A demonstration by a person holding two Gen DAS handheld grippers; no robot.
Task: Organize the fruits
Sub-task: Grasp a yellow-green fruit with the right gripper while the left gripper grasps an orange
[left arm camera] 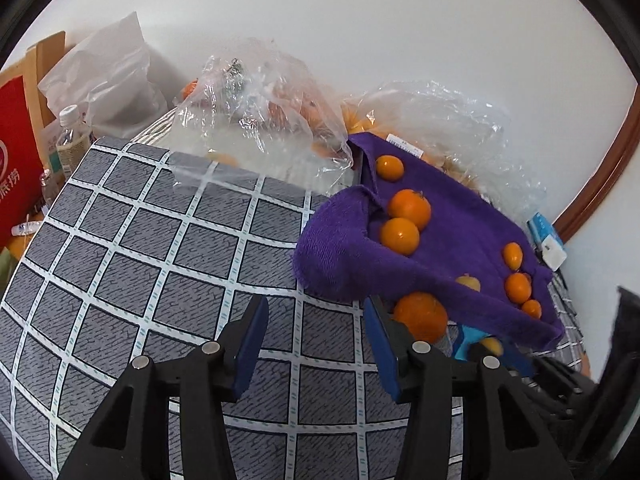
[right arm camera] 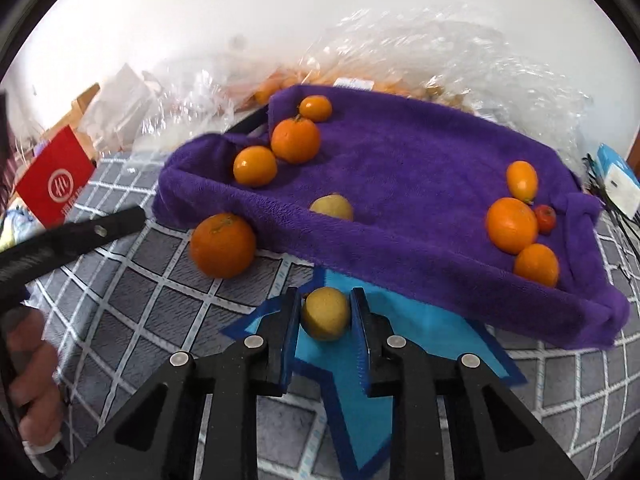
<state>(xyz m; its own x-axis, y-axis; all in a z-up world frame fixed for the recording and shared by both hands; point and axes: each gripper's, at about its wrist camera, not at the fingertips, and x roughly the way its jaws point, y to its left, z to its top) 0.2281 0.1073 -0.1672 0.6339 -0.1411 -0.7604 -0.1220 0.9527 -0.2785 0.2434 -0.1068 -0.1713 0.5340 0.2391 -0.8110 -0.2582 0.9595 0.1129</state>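
My right gripper (right arm camera: 326, 298) is shut on a small yellow fruit (right arm camera: 324, 314), which sits on a blue star-shaped mat (right arm camera: 360, 384). Just behind it, a purple towel (right arm camera: 400, 168) is draped over a tray. Several oranges lie on the towel, along with a second yellow fruit (right arm camera: 332, 207). One large orange (right arm camera: 222, 245) rests on the checked cloth against the towel's front edge. My left gripper (left arm camera: 316, 306) hangs open over the checked cloth with nothing between its blue pads. The large orange (left arm camera: 420, 316) lies just outside its right finger.
Clear plastic bags (left arm camera: 260, 108) holding more fruit stand behind the towel by the wall. A red box (left arm camera: 16, 176) and a water bottle (left arm camera: 72, 136) are at far left. A white and blue pack (right arm camera: 618, 178) lies at right. A person's hand (right arm camera: 28, 368) grips the left tool.
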